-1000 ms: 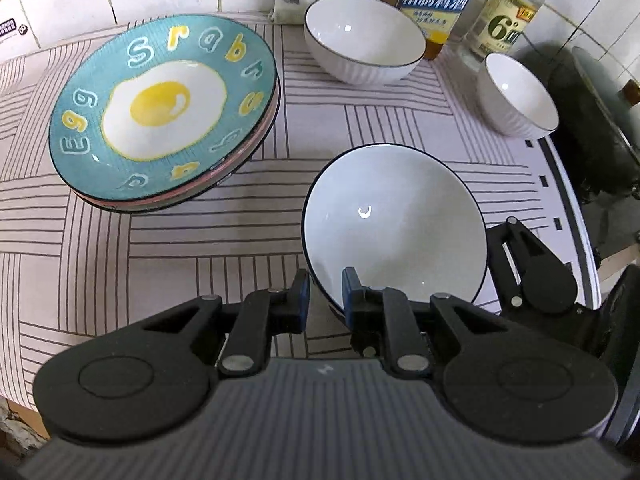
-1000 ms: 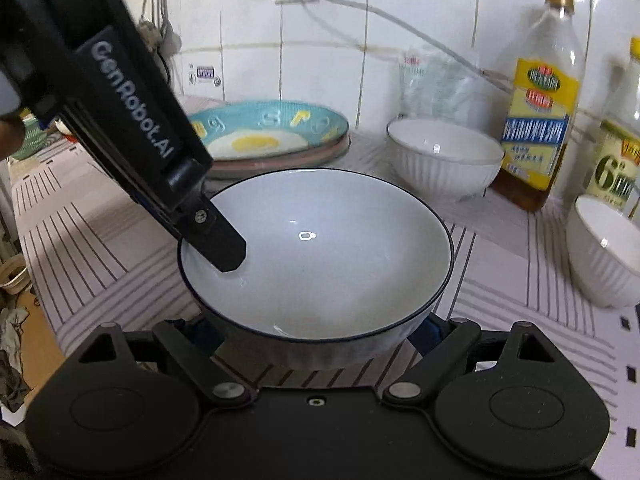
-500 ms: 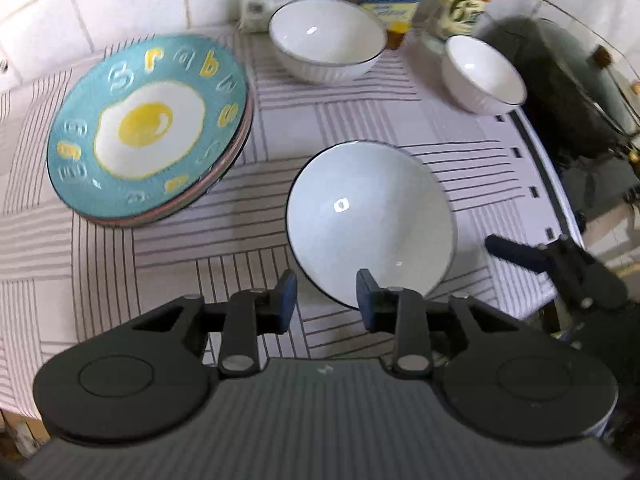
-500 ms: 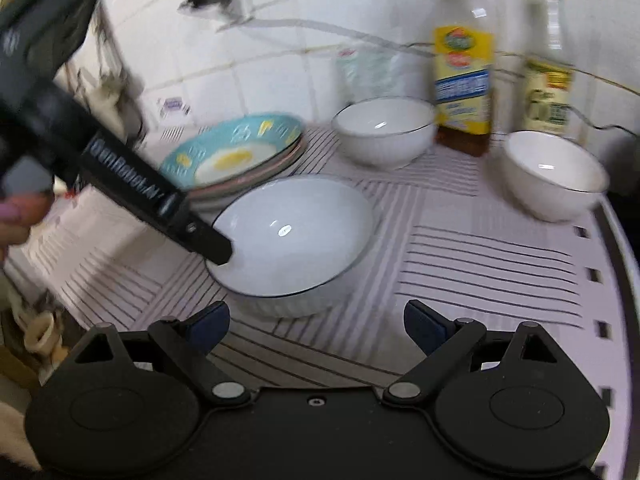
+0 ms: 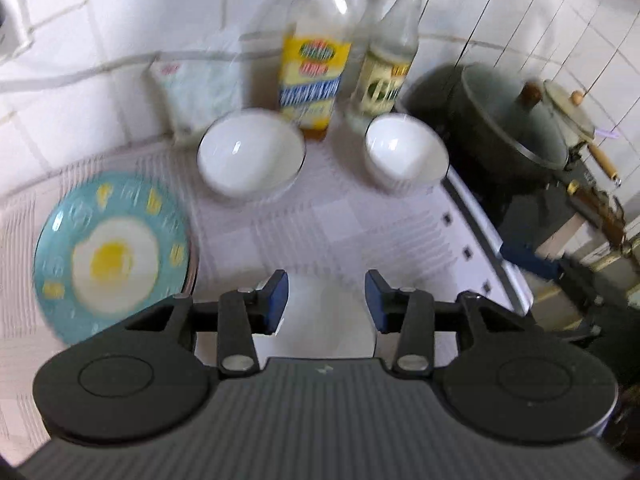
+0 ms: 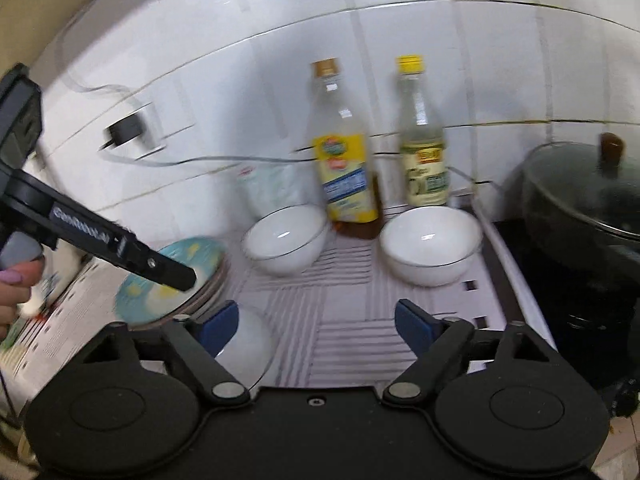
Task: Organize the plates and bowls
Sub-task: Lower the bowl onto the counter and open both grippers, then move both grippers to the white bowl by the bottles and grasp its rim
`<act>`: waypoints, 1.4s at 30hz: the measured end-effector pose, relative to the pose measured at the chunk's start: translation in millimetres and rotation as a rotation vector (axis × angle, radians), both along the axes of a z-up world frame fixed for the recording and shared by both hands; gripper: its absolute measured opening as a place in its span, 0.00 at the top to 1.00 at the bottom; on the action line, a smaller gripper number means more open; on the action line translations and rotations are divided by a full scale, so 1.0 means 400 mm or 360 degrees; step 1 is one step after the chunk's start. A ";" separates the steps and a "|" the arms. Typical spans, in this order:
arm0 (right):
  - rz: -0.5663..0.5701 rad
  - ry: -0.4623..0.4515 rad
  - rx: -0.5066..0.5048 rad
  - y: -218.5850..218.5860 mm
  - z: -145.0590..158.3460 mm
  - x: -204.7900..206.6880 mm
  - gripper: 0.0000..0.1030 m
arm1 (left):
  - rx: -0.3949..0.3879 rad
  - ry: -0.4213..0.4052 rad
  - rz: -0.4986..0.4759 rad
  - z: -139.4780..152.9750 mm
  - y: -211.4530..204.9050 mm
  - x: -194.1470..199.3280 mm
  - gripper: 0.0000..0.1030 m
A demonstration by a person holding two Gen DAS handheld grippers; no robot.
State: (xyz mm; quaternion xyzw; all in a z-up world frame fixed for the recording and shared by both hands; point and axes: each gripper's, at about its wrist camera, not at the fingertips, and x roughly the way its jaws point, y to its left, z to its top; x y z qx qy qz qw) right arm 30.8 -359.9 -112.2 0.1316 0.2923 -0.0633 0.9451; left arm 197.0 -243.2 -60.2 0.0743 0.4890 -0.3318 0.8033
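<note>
three white bowls: one (image 5: 328,320) between the fingers, two (image 5: 250,154) (image 5: 404,156) beyond them; two bottles (image 5: 314,60) (image 5: 390,60); one plate stack (image 5: 112,256).

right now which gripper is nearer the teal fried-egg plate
Left. The left gripper reaches over the teal fried-egg plate; the right gripper sits beside it, above the counter.

Plate stack (image 5: 112,256) left on counter (image 5: 320,224); two bowls (image 5: 250,156) (image 5: 404,158) behind, bottles (image 5: 312,68) behind those; pot (image 5: 508,120) right.
</note>
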 end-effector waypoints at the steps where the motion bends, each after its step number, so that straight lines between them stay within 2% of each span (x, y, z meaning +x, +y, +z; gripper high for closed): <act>1: -0.0063 -0.0026 0.0016 -0.011 -0.009 0.009 0.25 | -0.0023 -0.0011 0.0000 0.001 -0.013 0.012 0.54; 5: -0.0343 -0.0016 0.0064 -0.058 -0.057 0.054 0.31 | -0.0058 0.0011 0.0026 -0.016 -0.080 0.068 0.53; 11: -0.0554 -0.0041 0.0133 -0.108 -0.096 0.117 0.31 | -0.0032 -0.0008 -0.0080 -0.051 -0.193 0.128 0.52; 14: -0.0710 -0.0045 0.0186 -0.126 -0.142 0.156 0.31 | 0.0005 -0.0029 -0.0137 -0.082 -0.253 0.148 0.52; 16: -0.0771 -0.0047 0.0212 -0.135 -0.166 0.172 0.31 | 0.0058 -0.0067 -0.0162 -0.104 -0.292 0.160 0.52; 19: -0.0853 -0.0020 0.0219 -0.151 -0.198 0.209 0.32 | 0.0088 -0.0056 -0.0199 -0.136 -0.338 0.194 0.52; 22: -0.0885 -0.0055 0.0312 -0.183 -0.215 0.219 0.32 | 0.0131 -0.0067 -0.0238 -0.169 -0.379 0.228 0.52; 25: -0.0925 -0.0041 0.0415 -0.223 -0.229 0.234 0.32 | 0.0174 -0.0025 -0.0197 -0.205 -0.415 0.258 0.52; 27: -0.0968 -0.0023 0.0439 -0.243 -0.236 0.245 0.33 | 0.0153 0.0039 -0.0144 -0.228 -0.432 0.274 0.52; 29: -0.1008 -0.0003 0.0462 -0.253 -0.245 0.254 0.39 | 0.0188 0.0041 -0.0113 -0.247 -0.451 0.281 0.52; 31: -0.1030 0.0012 0.0471 -0.258 -0.252 0.255 0.52 | 0.0221 -0.0001 -0.0132 -0.260 -0.467 0.280 0.52; 33: -0.1048 0.0004 0.0482 -0.262 -0.255 0.253 0.57 | 0.0238 -0.0007 -0.0158 -0.272 -0.476 0.279 0.54; 36: -0.1098 -0.0008 0.0462 -0.256 -0.242 0.243 0.81 | 0.0262 0.0005 -0.0150 -0.287 -0.475 0.283 0.56; 39: -0.1138 -0.0015 0.0552 -0.274 -0.252 0.230 0.91 | 0.0237 0.0067 -0.0062 -0.307 -0.466 0.288 0.55; 41: -0.1129 -0.0009 0.0592 -0.279 -0.259 0.229 0.92 | 0.0175 0.0101 -0.0054 -0.312 -0.457 0.282 0.67; 42: -0.1127 -0.0003 0.0586 -0.279 -0.259 0.231 0.92 | 0.0149 0.0102 -0.0067 -0.309 -0.455 0.272 0.79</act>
